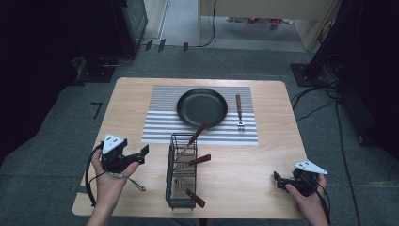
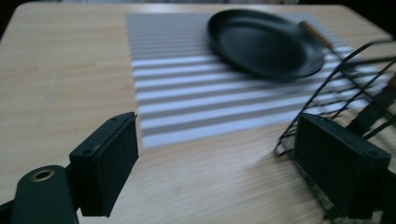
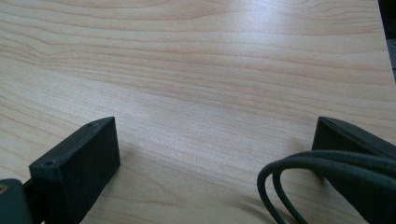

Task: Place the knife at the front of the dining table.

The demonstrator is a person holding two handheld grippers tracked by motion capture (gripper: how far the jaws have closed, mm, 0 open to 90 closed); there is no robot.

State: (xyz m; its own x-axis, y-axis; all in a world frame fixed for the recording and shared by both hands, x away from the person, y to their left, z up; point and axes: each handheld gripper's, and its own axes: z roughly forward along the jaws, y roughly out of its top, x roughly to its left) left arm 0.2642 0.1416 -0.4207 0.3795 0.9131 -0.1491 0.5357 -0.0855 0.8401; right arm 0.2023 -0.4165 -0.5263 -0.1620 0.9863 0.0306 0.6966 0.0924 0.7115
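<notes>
One fork (image 1: 239, 110) lies just right of the pan (image 1: 202, 107); three utensils remain in the wire caddy (image 1: 181, 173) near the pan. My left gripper (image 1: 144, 153), jaws wide and empty, sits beside the caddy; my right gripper (image 1: 277, 181) rests open, empty, well apart.

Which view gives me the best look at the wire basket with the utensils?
The high view: the whole basket shows, with three wooden-handled utensils sticking out of it. The left gripper view catches just a blurred corner of its wire rim at the right edge. The right gripper view faces bare table.
</notes>
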